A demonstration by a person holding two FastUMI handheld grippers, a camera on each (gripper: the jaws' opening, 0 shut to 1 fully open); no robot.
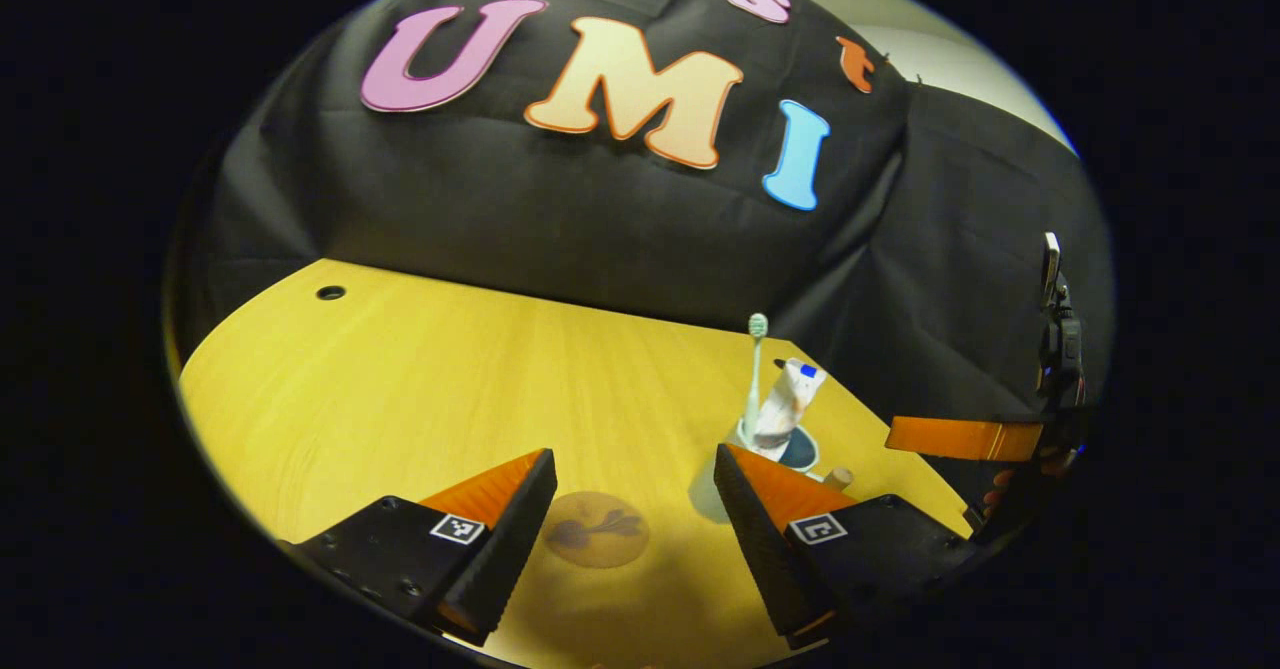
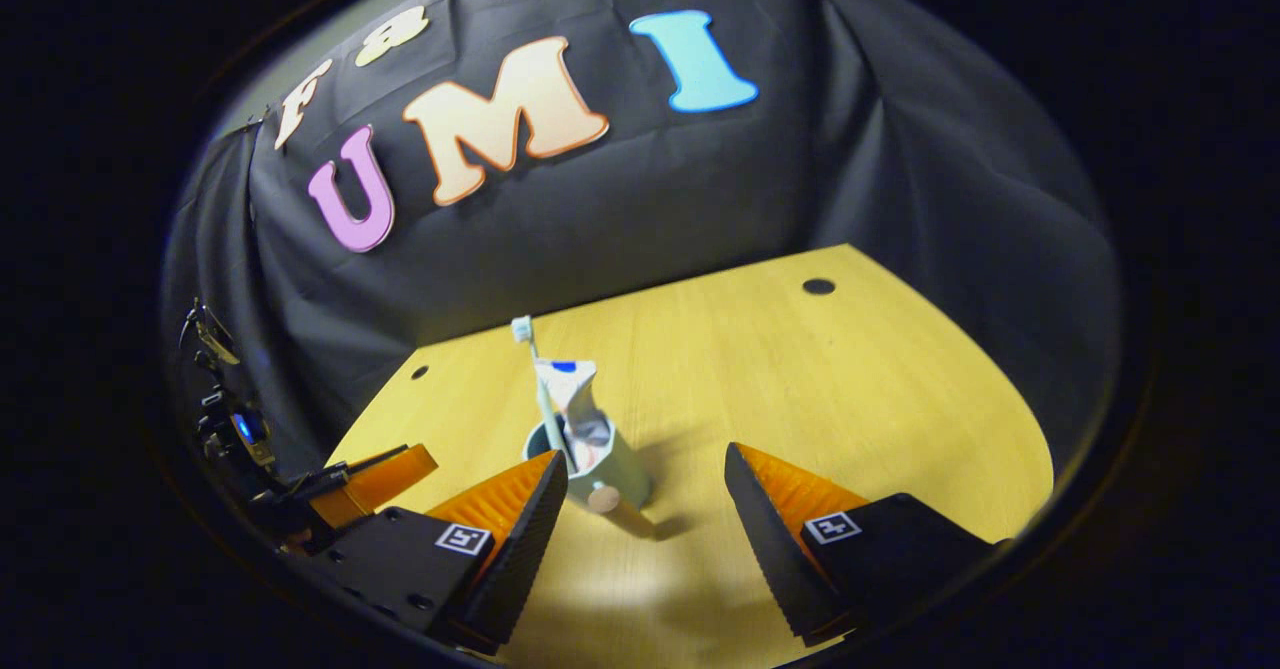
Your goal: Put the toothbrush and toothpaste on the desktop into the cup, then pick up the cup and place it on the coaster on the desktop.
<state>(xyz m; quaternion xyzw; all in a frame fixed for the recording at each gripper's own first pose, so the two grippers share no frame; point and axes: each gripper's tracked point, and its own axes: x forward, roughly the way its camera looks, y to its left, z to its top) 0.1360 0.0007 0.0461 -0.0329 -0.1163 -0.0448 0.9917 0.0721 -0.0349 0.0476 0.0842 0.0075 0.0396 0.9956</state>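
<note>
One pale green cup [image 2: 608,474] stands on the yellow wooden bench [image 2: 800,379], holding one white toothbrush [image 2: 535,379] and one white toothpaste tube [image 2: 578,411]. It sits just ahead of the right claw [image 2: 645,509], whose fingers are spread wide and empty. One round brown coaster [image 1: 597,529] lies between the parted, empty fingers of the left claw [image 1: 635,509], the cup just beyond its right finger.
</note>
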